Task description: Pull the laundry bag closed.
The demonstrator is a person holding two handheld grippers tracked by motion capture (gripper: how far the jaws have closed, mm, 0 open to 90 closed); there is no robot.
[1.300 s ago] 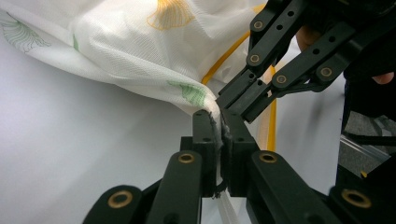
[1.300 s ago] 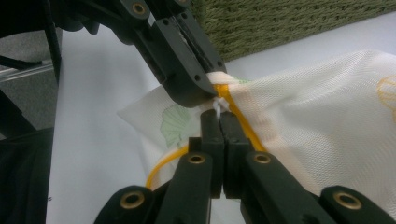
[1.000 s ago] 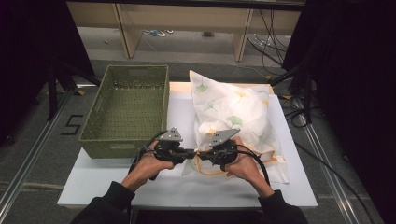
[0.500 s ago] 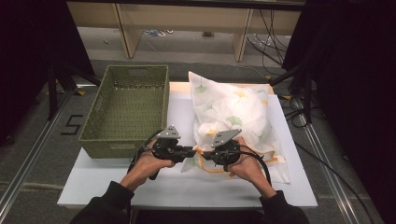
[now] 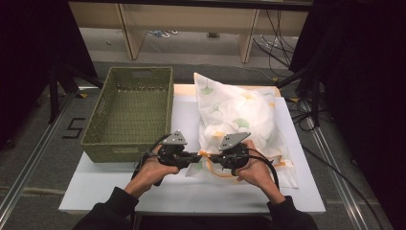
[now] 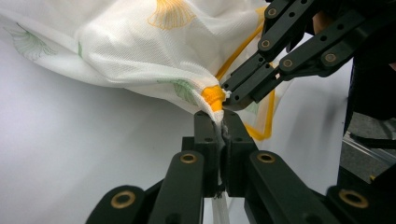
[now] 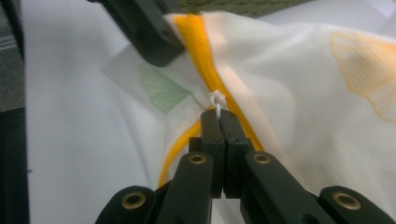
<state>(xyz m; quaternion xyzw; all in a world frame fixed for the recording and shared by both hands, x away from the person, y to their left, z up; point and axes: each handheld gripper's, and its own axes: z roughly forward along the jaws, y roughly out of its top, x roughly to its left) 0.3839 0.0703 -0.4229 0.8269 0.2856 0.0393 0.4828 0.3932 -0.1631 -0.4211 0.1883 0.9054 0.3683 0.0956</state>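
On the white table (image 5: 119, 191), with grey floor (image 5: 43, 139) around, the mesh bag (image 5: 239, 115) lay beside the green basket (image 5: 129, 110), while the left gripper (image 5: 195, 156) and right gripper (image 5: 214, 157) were clamped on its near corner.

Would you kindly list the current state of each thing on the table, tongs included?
Mesh laundry bag: stuffed full, lying on the table beside the basket.
Zipper pull: pinched by the right tongs.
Green basket: upright, empty.
Left tongs: shut on the bag's corner.
Right tongs: shut on the zipper pull.
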